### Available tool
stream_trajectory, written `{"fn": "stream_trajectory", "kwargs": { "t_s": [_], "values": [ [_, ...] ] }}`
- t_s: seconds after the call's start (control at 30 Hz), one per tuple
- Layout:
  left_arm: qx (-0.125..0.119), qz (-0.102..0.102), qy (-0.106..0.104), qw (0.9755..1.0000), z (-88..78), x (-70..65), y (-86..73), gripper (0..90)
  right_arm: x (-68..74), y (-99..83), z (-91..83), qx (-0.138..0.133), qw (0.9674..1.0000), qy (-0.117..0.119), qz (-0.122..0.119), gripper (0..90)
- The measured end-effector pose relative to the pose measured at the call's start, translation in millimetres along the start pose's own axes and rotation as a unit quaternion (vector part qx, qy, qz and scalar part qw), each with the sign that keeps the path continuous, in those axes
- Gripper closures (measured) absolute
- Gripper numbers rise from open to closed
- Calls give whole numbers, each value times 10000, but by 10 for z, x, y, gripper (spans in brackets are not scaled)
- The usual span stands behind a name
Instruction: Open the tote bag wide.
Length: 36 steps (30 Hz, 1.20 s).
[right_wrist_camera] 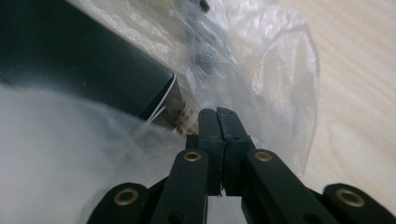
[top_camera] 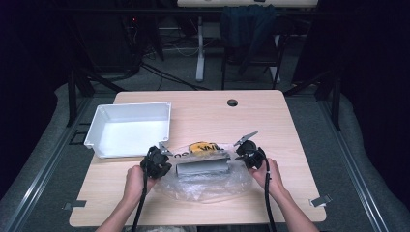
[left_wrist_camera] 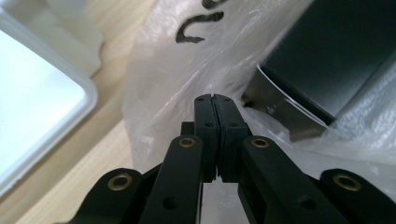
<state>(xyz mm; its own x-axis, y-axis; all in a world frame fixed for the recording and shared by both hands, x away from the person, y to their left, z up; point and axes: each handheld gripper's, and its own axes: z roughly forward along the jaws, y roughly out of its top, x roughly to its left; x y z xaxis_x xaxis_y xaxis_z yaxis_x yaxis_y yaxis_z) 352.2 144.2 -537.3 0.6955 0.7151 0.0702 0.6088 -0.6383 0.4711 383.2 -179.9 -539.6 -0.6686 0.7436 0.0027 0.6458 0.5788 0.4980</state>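
Seen from the high view: clear plastic bag (top_camera: 205,176) lying near the front middle of the wooden table (top_camera: 270,121), a dark grey box (top_camera: 202,167) inside with its long axis running 9 to 3 o'clock, something yellow and black (top_camera: 203,146) just beyond at 12. Left gripper (top_camera: 162,153) at the box's 9 o'clock end, right gripper (top_camera: 244,147) at the 3 o'clock end, roughly equally near. Both clenched: in the left gripper view, jaws pressed together on a fold of bag film beside the box corner (left_wrist_camera: 280,112); in the right gripper view, likewise pinching film next to the box's other end (right_wrist_camera: 93,65) (pinch looks thin, so slipping seems possible). White tray (top_camera: 128,128) empty at 10 o'clock of the bag, nearer the left gripper. Next move likely hinges on pulling the film apart along that long axis, judging by the opposed grips.
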Motion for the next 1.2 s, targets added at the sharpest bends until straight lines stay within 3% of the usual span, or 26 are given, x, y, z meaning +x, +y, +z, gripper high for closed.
{"fn": "stream_trajectory", "kwargs": {
  "t_s": [0.17, 0.33, 0.47, 0.57, 0.7, 0.83, 0.9, 0.93, 0.97, 1.0, 1.2],
  "values": [
    [81, 23, -132, 9999, 16, -14, -32, 810, -31, -73, -24, 350, 9992, 170, 20, 723],
    [-7, -95, -233, 9997, -62, 31, -48, 653, -64, -79, -287, -61, 9993, 306, 202, 471],
    [-67, -146, -274, 9995, -149, 36, -60, 554, -57, -89, -550, -443, 9978, 389, 295, 371],
    [-178, -181, -285, 9993, -226, 22, -68, 502, 13, -114, -668, -440, 9964, 661, 299, 341],
    [-149, -156, -485, 9986, -276, -20, -90, 457, 145, -240, -541, 115, 9968, 743, 273, 353],
    [198, 14, -619, 9979, -180, -63, -121, 488, 153, -307, -342, 600, 9959, 630, 264, 505],
    [301, 24, -671, 9973, -125, -64, -130, 514, 135, -294, -289, 667, 9961, 518, 248, 584],
    [334, 29, -662, 9972, -101, -66, -134, 532, 139, -299, -253, 557, 9964, 510, 382, 617],
    [364, 34, -698, 9969, -85, -66, -138, 549, 114, -287, -243, 711, 9962, 442, 252, 656],
    [381, 54, -730, 9966, -70, -66, -143, 568, 120, -296, -217, 647, 9968, 367, 297, 700],
    [449, 74, -853, 9953, -34, -89, -157, 625, 107, -299, -165, 717, 9973, -2, 188, 819]
  ]
}}
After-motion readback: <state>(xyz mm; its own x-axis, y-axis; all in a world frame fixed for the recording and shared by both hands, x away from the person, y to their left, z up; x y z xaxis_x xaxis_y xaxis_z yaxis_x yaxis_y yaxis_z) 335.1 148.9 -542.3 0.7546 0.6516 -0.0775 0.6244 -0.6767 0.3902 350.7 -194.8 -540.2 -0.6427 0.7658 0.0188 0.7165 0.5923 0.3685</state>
